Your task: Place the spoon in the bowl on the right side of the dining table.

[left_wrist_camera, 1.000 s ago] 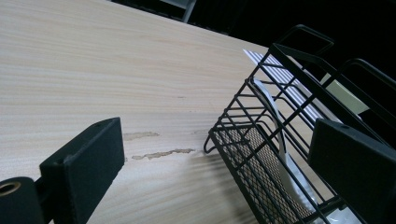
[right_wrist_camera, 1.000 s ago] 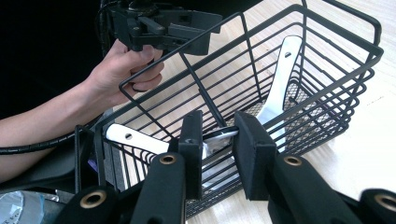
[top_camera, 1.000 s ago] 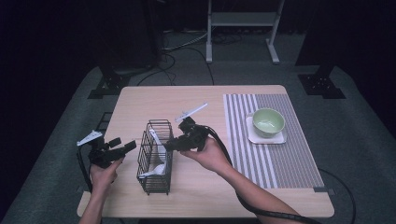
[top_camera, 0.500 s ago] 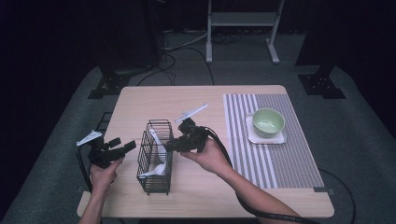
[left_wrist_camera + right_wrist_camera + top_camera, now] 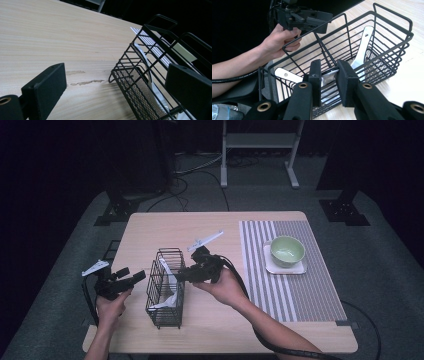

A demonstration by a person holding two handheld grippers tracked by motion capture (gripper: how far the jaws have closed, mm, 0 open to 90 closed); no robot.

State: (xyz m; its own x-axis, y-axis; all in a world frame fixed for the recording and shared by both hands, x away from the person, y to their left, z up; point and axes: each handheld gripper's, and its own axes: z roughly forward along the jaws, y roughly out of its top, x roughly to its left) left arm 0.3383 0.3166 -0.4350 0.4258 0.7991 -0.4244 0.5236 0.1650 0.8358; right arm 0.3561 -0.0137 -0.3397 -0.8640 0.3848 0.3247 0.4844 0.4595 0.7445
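Right gripper (image 5: pixel 328 82) at near rim of black wire basket (image 5: pixel 165 287), jaws close together, pinching silvery object (image 5: pixel 327 76) poking from basket; what it is, cannot tell. 2 white utensils (image 5: pixel 362 50) lean inside basket, wire walls hemming them in. Basket stands on wooden table (image 5: pixel 200 227), left of centre. Left gripper (image 5: pixel 131 279) just beside basket's left side, jaws spread, nothing between. Further right: striped mat (image 5: pixel 295 275), with green bowl (image 5: pixel 287 251) on white square plate (image 5: pixel 287 267), well apart from basket.
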